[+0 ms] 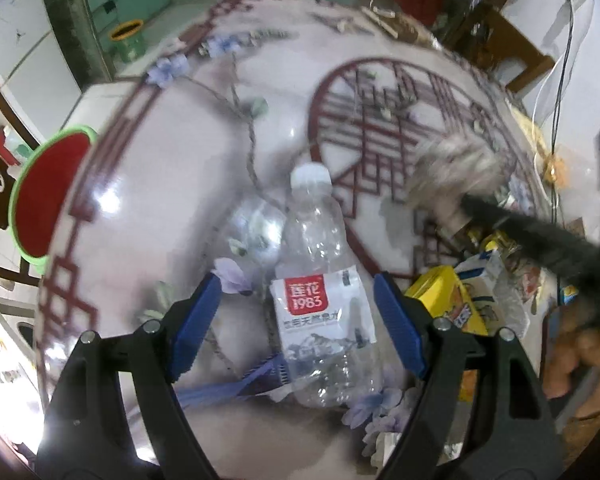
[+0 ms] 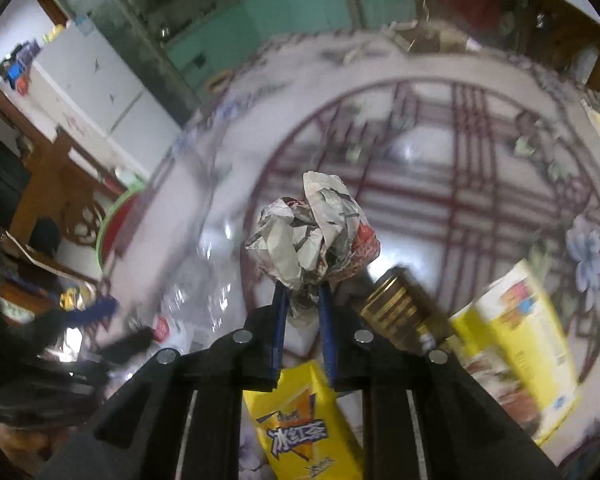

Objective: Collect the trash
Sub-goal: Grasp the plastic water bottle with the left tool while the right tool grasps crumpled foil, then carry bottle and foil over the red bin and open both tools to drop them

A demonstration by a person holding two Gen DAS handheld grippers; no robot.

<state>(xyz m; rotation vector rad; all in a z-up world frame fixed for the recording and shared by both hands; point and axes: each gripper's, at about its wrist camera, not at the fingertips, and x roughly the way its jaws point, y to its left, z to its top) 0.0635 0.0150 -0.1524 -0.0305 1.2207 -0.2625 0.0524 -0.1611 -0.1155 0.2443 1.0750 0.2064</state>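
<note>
left tool (image 1: 296, 312): blue pads spread wide, holding nothing. the clear water bottle (image 1: 320, 280) lies on its side on the worktop (image 1: 160, 184) between the pads, cap pointing away, red-and-white label facing up. gaps show on both sides, so neither pad presses it yet. tool tilts steeply down over the bottle; judged as lining up to close across the labelled middle, where the body is widest and least likely to roll out.

right tool (image 2: 303, 304): pads drawn close together and clamped on the lower edge of a crumpled newspaper ball (image 2: 312, 236); most of the ball bulges out beyond the tips. grip sits on a thin fold, judged as possibly weak.

nearby on the worktop: yellow iced-tea carton (image 2: 300, 428) just under the right tool, gold can (image 2: 396, 308) beside it, a second yellow carton (image 2: 520, 344) to the right.

farther off, past the worktop's left edge: red basin with green rim (image 1: 48, 200), judged a likely drop point for the trash.
</note>
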